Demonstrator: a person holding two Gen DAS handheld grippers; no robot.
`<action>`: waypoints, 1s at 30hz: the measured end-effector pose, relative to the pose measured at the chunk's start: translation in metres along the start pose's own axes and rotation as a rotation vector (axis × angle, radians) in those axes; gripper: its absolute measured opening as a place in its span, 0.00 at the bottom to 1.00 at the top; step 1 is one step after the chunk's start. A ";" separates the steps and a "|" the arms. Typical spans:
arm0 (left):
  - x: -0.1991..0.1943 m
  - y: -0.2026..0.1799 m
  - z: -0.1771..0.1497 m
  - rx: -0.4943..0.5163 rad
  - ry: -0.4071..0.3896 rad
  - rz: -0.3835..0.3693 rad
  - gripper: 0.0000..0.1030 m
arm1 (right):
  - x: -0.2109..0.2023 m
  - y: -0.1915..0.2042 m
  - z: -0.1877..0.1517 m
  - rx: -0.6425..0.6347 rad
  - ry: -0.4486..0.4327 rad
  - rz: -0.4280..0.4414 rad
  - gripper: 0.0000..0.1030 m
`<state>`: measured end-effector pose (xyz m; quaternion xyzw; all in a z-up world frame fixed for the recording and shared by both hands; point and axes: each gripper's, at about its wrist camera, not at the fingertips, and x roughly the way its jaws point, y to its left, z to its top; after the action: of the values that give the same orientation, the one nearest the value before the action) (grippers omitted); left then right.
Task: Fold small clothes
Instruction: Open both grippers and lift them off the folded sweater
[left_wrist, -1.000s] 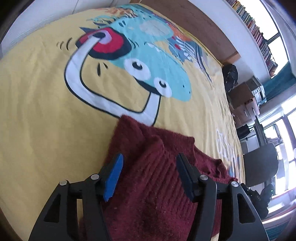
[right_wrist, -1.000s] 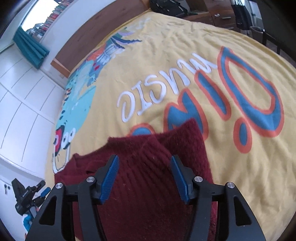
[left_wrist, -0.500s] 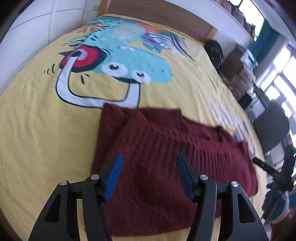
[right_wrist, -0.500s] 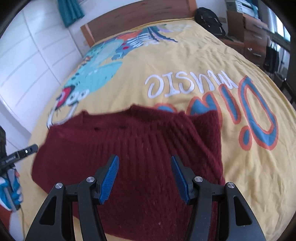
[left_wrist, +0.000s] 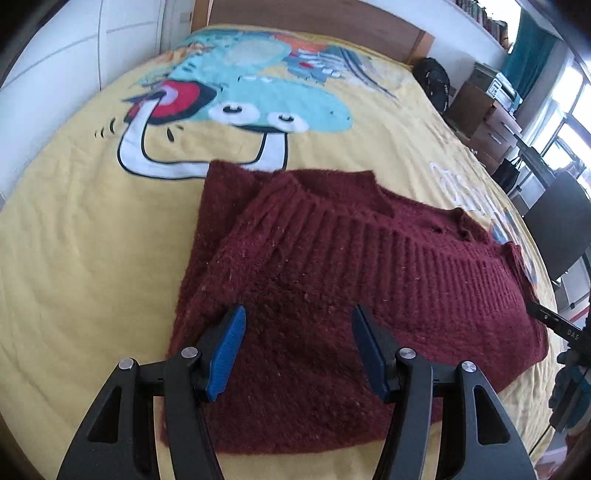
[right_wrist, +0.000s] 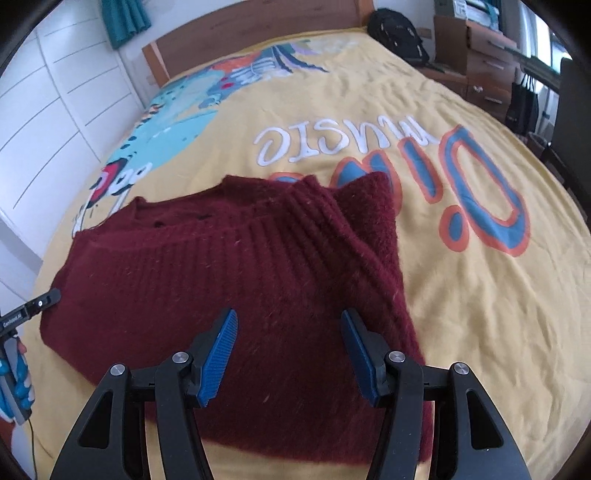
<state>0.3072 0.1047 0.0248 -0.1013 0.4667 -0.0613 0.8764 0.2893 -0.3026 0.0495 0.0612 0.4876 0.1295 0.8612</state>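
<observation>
**Folded maroon sweater beneath two parted grippers**

On the yellow bedspread (left_wrist: 74, 229) printed with a blue cartoon dinosaur (left_wrist: 273, 99) and the words "Dino music" (right_wrist: 332, 142) lies a dark red knitted sweater (left_wrist: 332, 266), spread flat with its ribbed band running across and its outer parts folded over the body. Left gripper (left_wrist: 297, 350): blue-padded jaws moderately parted above the knit near the left edge, nothing between them. Right gripper (right_wrist: 288, 350): jaws likewise parted, empty, above the right half. Wooden headboard (right_wrist: 258, 40) and black backpack (right_wrist: 397, 31) stand at the far end.
</observation>
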 end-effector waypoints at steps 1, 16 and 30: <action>-0.002 -0.001 -0.003 0.001 -0.007 0.002 0.55 | -0.002 0.004 -0.004 -0.010 -0.002 -0.002 0.59; -0.040 -0.020 -0.045 -0.011 -0.066 0.114 0.61 | -0.033 0.011 -0.043 -0.012 0.020 -0.065 0.60; -0.112 -0.052 -0.105 0.045 -0.144 0.255 0.74 | -0.104 0.036 -0.100 0.003 -0.030 -0.061 0.71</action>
<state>0.1572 0.0645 0.0704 -0.0259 0.4105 0.0474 0.9103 0.1468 -0.2998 0.0917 0.0494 0.4766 0.1014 0.8718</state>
